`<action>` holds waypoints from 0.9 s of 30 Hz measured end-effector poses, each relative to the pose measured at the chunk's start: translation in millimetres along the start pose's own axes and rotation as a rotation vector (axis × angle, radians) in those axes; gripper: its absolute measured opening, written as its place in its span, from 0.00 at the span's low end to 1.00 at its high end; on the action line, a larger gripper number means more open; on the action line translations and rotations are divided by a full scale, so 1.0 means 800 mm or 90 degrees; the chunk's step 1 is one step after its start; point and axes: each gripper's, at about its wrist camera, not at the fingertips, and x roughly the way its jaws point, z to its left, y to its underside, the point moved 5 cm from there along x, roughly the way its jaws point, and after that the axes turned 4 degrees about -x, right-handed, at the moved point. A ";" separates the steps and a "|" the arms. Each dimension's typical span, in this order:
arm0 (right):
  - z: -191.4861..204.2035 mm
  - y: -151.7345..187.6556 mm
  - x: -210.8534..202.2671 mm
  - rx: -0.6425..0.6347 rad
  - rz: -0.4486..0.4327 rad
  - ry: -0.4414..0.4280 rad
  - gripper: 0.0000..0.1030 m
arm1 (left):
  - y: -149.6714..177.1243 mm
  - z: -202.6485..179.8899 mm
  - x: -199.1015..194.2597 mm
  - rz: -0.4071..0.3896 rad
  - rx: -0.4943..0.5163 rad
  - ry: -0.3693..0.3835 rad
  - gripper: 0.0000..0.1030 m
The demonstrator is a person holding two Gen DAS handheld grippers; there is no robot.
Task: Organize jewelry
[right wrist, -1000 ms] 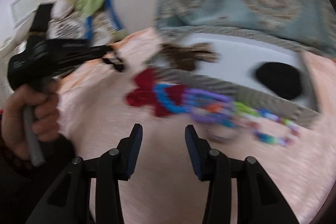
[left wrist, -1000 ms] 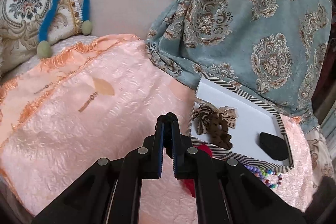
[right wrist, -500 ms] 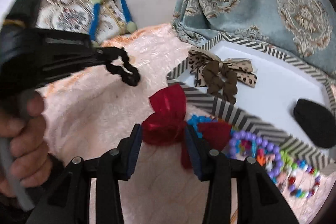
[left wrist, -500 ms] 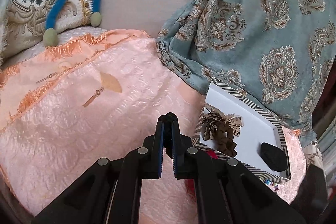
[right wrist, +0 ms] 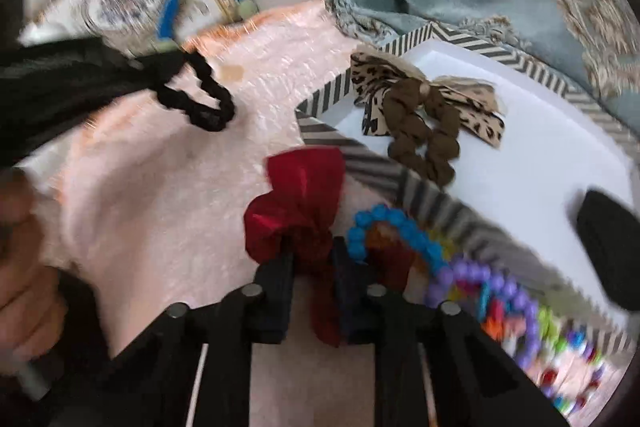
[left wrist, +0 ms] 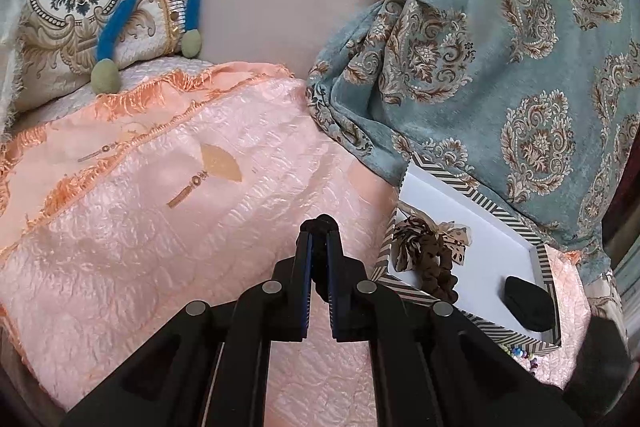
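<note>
Red bow (right wrist: pixel 298 203) lies on the pink cloth (right wrist: pixel 160 203) just beside the striped tray (right wrist: pixel 400 187), and the right gripper (right wrist: pixel 312 259) has just been closing, so its jaws now pinch the bow's middle. The left gripper (left wrist: pixel 319 251) is squeezed tight on a black hair tie (right wrist: pixel 200 103). The blue beads (right wrist: pixel 384 223) touch the bow, so I think they could snag and drag along when it lifts.

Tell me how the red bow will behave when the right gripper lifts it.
Probably floppy: the red bow is crumpled satin-like fabric, so its loops should sag and dangle. Likely very light. The right gripper has just been closing on its knot, pads pressing the fabric; shiny cloth may slip. The blue beads lie against it and might drag along.
</note>
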 end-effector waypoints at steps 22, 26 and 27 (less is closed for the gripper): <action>-0.121 0.102 -0.174 0.188 -0.124 0.101 0.14 | 0.057 -0.106 -0.004 0.045 0.164 0.154 0.00; -0.115 0.107 -0.161 0.179 -0.086 0.138 0.14 | 0.060 -0.108 0.001 0.050 0.173 0.145 0.00; -0.114 0.109 -0.161 0.175 -0.081 0.148 0.14 | 0.061 -0.108 0.002 0.051 0.175 0.142 0.00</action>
